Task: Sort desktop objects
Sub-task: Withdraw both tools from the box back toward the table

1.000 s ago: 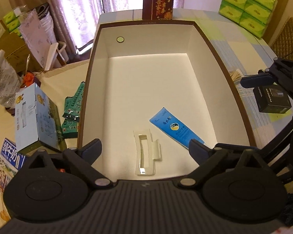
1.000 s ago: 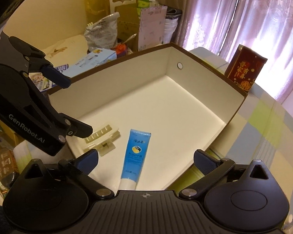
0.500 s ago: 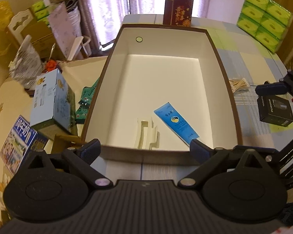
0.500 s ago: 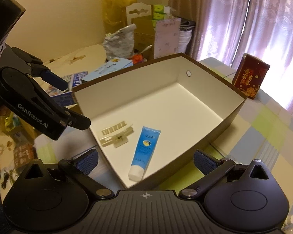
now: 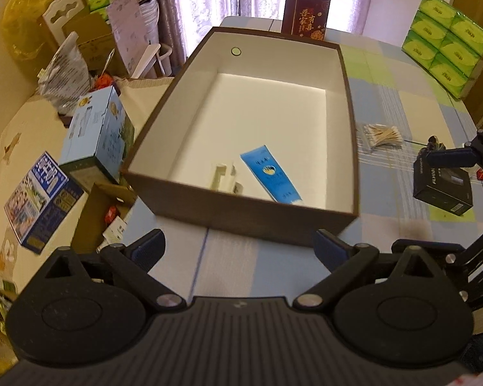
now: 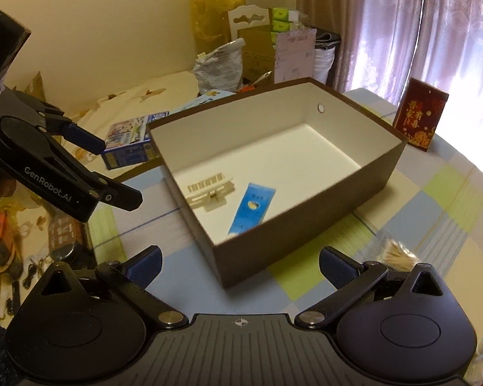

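Observation:
A brown box with a white inside stands on the checked table; in the right wrist view the box is seen from its corner. Inside lie a blue tube and a cream hair clip. My left gripper is open and empty, short of the box's near wall. Also open and empty, my right gripper hovers near the box's corner. A bundle of cotton swabs and a black box lie on the table right of the brown box.
A red carton stands behind the box, green tissue packs at the far right. Off the table's left edge sit a light blue carton, a blue-white box and other clutter. The other gripper's arm shows at left.
Both grippers have drawn back and away from the box; the left one was over its inside a second ago and is now before its near wall. The tube and clip stay in the box.

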`<state>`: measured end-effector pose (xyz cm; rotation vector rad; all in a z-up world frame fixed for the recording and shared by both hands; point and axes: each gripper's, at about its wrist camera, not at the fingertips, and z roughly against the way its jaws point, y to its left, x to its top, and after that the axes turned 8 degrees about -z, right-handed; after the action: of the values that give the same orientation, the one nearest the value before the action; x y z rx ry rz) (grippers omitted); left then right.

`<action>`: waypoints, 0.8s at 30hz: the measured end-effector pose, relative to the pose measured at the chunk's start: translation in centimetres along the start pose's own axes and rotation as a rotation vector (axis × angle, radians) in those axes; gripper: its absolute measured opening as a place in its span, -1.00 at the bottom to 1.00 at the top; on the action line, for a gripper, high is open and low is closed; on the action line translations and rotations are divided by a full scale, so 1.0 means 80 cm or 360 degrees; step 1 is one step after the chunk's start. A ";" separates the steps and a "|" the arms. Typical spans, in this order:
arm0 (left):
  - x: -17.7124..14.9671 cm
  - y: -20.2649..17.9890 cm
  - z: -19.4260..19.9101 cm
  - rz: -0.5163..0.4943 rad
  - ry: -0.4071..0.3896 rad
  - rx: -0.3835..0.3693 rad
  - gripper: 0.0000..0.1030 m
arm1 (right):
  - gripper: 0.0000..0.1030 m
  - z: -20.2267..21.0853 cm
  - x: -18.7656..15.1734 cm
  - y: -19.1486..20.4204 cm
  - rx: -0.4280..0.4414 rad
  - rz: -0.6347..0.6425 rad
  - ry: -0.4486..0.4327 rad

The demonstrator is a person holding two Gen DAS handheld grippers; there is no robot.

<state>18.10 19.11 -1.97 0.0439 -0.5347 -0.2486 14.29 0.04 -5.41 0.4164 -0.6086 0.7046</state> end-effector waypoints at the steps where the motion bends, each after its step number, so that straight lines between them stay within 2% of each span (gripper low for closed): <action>1: -0.003 -0.005 0.003 0.0011 -0.0003 -0.0001 0.88 | 0.96 0.003 -0.004 -0.003 0.0006 -0.0006 0.0004; 5: -0.012 -0.029 0.009 0.0032 -0.0002 -0.0020 0.88 | 0.96 0.018 -0.020 -0.019 0.0019 -0.0048 0.0019; 13: -0.015 -0.091 0.013 0.0007 -0.0004 -0.0135 0.88 | 0.96 0.055 -0.060 -0.065 -0.0016 -0.0184 0.0050; 24: 0.014 -0.189 -0.006 -0.0140 -0.0022 -0.0339 0.87 | 0.96 0.115 -0.133 -0.154 -0.0241 -0.0499 0.0080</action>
<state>15.90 4.21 -3.47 -0.1416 -0.5183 -0.3911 13.11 -18.51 -7.22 0.3427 -0.5302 0.3663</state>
